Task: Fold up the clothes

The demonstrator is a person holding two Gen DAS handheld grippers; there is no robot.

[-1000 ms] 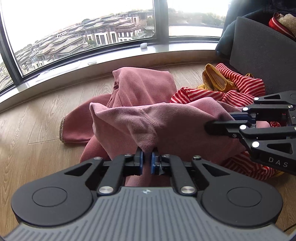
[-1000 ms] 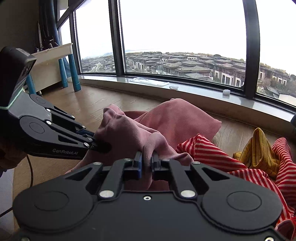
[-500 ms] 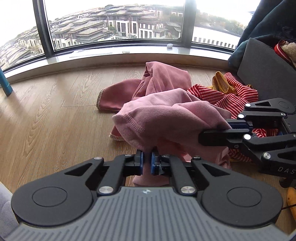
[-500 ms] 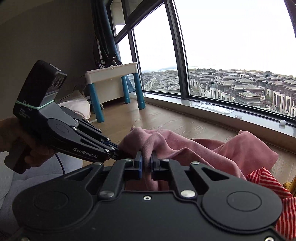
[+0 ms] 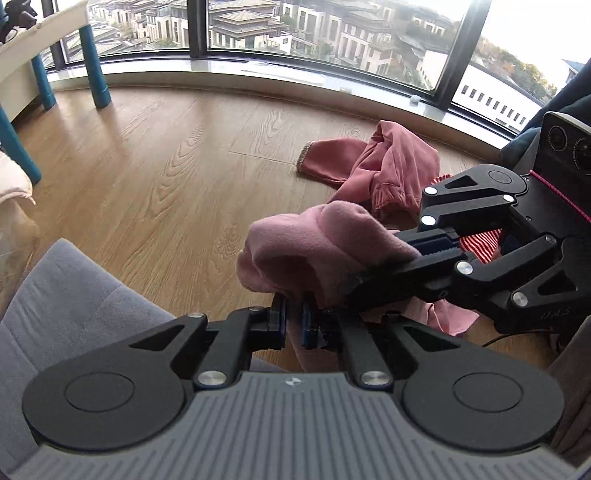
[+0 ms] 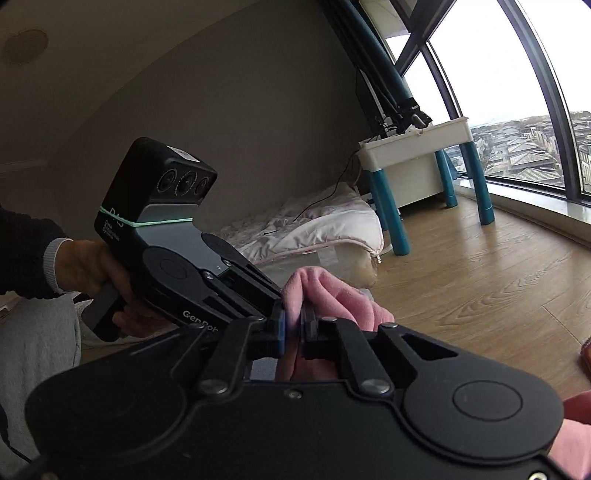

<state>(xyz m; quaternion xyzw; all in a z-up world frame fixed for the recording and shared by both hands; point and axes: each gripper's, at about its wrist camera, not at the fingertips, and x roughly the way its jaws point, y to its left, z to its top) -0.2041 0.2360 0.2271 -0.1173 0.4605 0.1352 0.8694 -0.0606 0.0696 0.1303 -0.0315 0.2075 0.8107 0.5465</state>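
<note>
Held above the floor (image 5: 155, 177) between both tools: a garment (image 5: 317, 240), left tool (image 5: 292, 325) below, right tool (image 5: 399, 269) to its right. Beyond on the floor, another garment (image 5: 388, 166), striped cloth (image 5: 480, 243) just right. Far left, a small counter (image 6: 417, 155) beside the window (image 5: 332, 33); bedding (image 6: 314, 229) beside it.

Each wrist camera looks closely along its own fingers, sharing the pink garment (image 5: 325, 240) and wooden floor (image 5: 166, 166).
</note>
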